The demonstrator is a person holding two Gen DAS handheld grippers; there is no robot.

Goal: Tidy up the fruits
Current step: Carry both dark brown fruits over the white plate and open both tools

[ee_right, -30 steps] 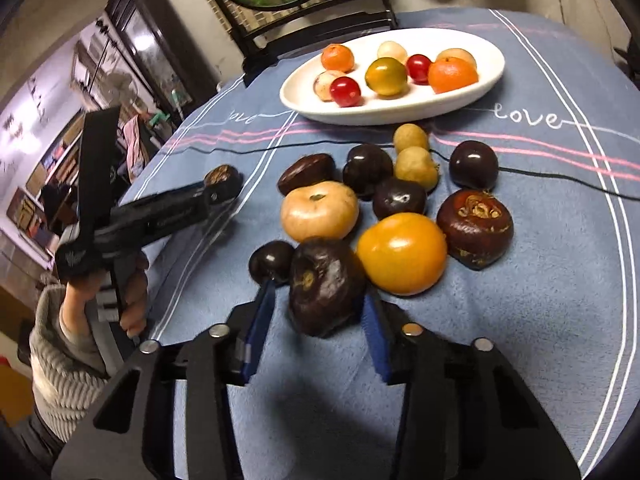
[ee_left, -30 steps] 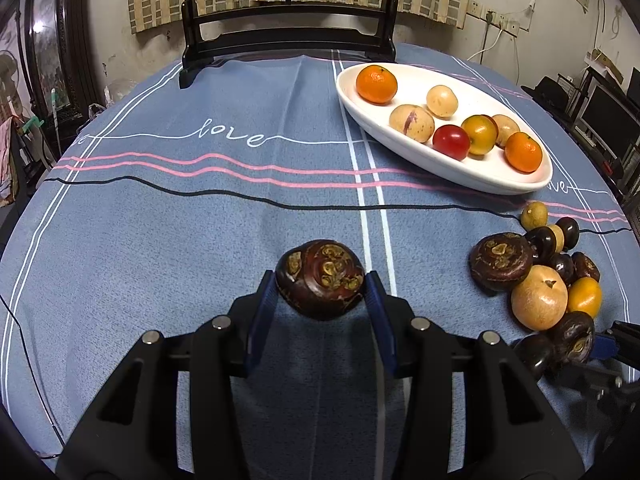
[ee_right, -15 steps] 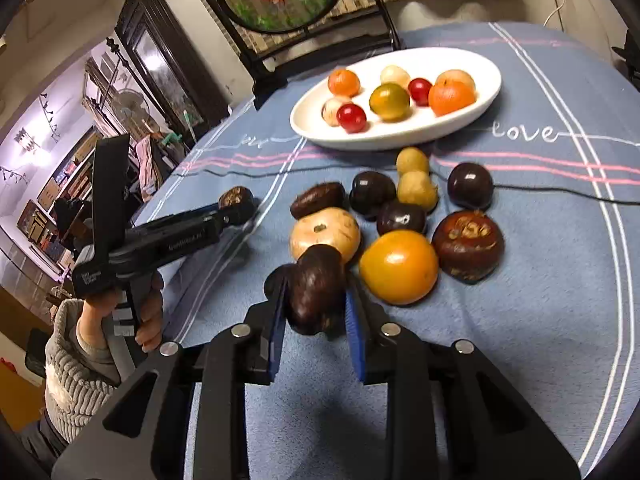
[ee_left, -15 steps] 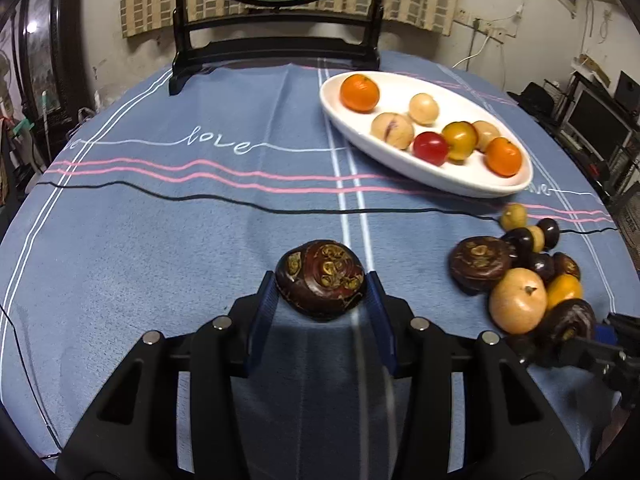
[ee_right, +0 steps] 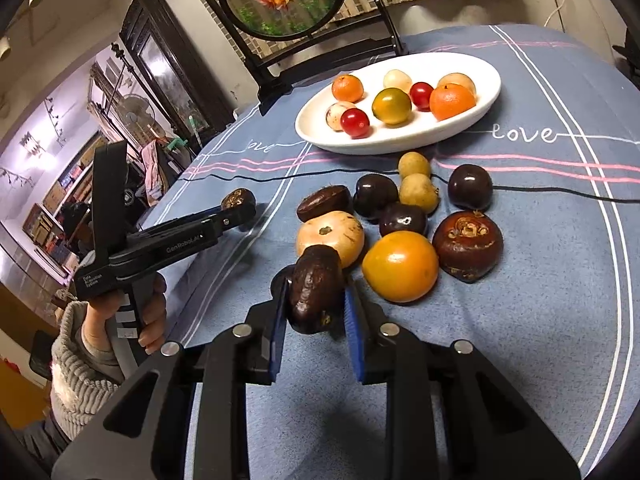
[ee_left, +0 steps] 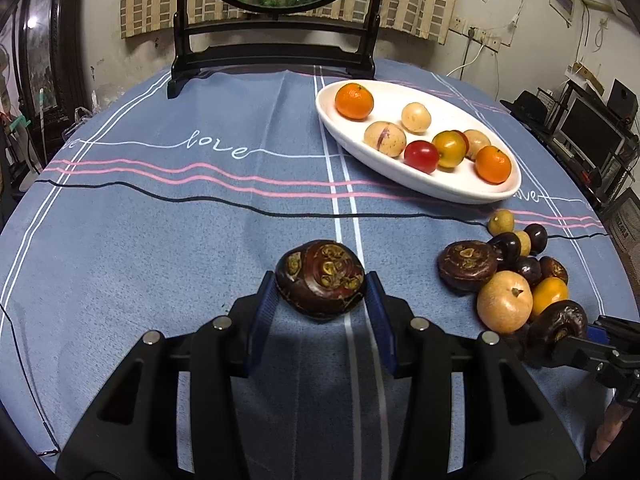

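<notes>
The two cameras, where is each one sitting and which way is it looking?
Left wrist view: sits on the left gripper, looks down along its jaws across the blue cloth to the plate; a dark chestnut is clamped.
Right wrist view: sits on the right gripper, looks over the fruit pile to the plate; it clamps a dark fruit, and the person's hand with the left gripper shows.
Both share the plate, pile and cloth.
</notes>
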